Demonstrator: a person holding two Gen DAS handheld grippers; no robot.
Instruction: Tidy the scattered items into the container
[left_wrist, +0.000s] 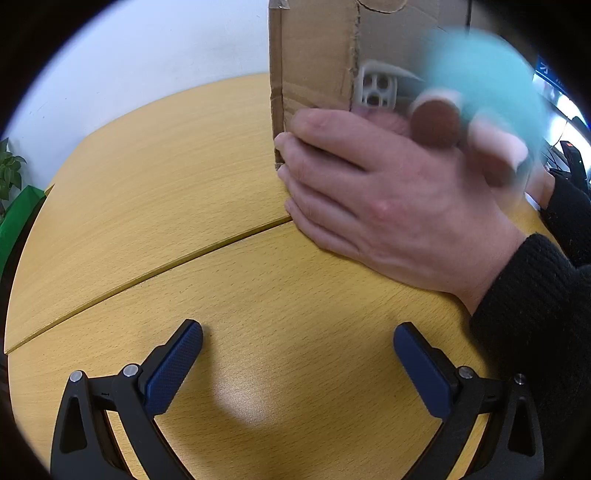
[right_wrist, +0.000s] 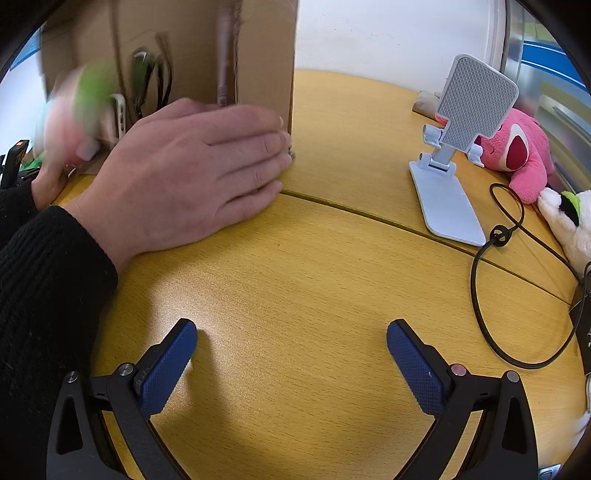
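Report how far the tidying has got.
Barely started. A bare hand braces the cardboard box; a blurred second hand moves something there. Both tongs, left and right, gape empty. The phone stand, pink plush and white plush remain on the table.

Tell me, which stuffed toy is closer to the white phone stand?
The pink plush bear: it lies right behind the phone stand, touching it. The white plush sits farther along, at the table's edge.
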